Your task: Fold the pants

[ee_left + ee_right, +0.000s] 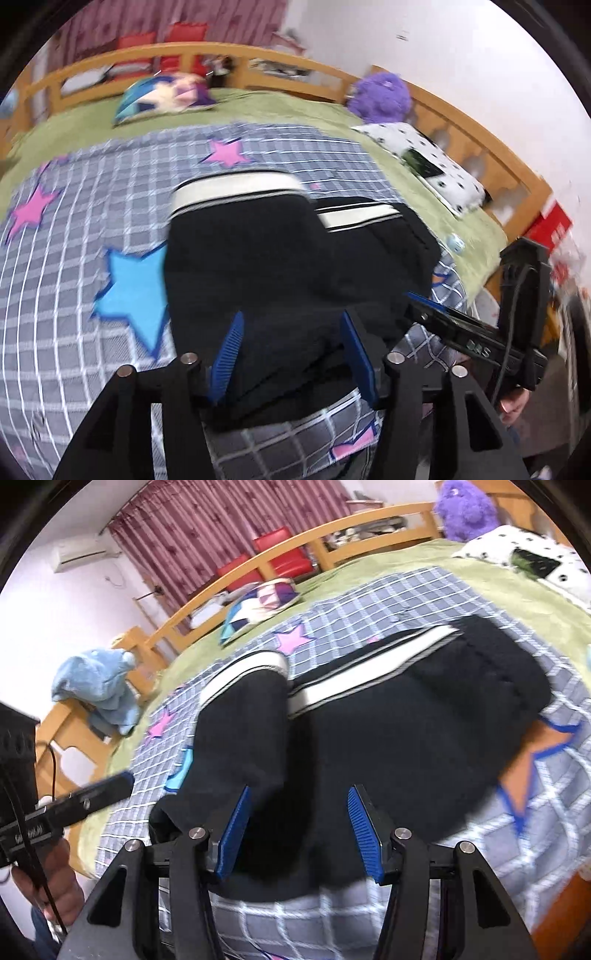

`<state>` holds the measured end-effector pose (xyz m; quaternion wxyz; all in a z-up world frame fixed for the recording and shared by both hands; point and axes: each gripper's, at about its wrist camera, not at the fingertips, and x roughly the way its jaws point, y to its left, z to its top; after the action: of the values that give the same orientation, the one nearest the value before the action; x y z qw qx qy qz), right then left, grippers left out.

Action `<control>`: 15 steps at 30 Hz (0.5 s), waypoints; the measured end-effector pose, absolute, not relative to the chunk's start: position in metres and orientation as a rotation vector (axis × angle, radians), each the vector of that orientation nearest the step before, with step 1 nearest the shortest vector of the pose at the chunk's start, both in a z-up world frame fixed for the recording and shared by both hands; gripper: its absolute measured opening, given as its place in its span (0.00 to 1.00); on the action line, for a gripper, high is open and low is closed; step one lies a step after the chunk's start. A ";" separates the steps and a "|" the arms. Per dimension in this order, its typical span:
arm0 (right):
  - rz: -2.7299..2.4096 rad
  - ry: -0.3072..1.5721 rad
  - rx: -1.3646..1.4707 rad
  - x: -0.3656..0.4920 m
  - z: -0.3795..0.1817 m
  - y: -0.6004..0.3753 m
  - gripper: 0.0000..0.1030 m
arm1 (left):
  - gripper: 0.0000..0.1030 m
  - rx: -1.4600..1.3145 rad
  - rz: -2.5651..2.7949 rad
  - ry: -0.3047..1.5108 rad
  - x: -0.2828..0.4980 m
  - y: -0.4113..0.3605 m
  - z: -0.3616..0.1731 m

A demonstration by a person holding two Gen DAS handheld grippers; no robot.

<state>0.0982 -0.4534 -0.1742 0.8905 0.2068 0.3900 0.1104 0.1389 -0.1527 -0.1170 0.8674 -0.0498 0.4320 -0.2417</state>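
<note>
Black pants, folded over, lying on the grey checked star quilt.
Black fabric pants with cream striped cuffs (pixel 295 266) fill frame centre. Left gripper (pixel 291 354) and right gripper (pixel 299 830) gape part-open over the near edge, pads clear of cloth, nothing held. Best next: pinch both corners evenly, lift together, keep the edges aligned.

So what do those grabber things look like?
Both grippers, left and right, are black with two ribbed blue pads and silver bolts. A black cable runs along the right one, which carries small pale lettering on its side.
</note>
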 end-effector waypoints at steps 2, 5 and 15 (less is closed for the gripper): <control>0.247 0.832 0.462 0.111 -0.183 -0.445 0.57 | 0.52 -0.155 -0.470 0.941 0.144 -0.135 -0.124; 0.274 0.900 0.551 0.141 -0.203 -0.435 0.55 | 0.52 -0.240 -0.423 0.979 0.149 -0.113 -0.136; 0.326 0.767 0.203 0.156 -0.118 -0.420 0.10 | 0.52 -0.310 -0.397 1.020 0.160 -0.099 -0.145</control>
<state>0.1556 -0.4197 -0.1183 0.9094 0.0985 0.3719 0.1583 0.1599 -0.0985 -0.1447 0.8425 -0.1467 0.4831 -0.1880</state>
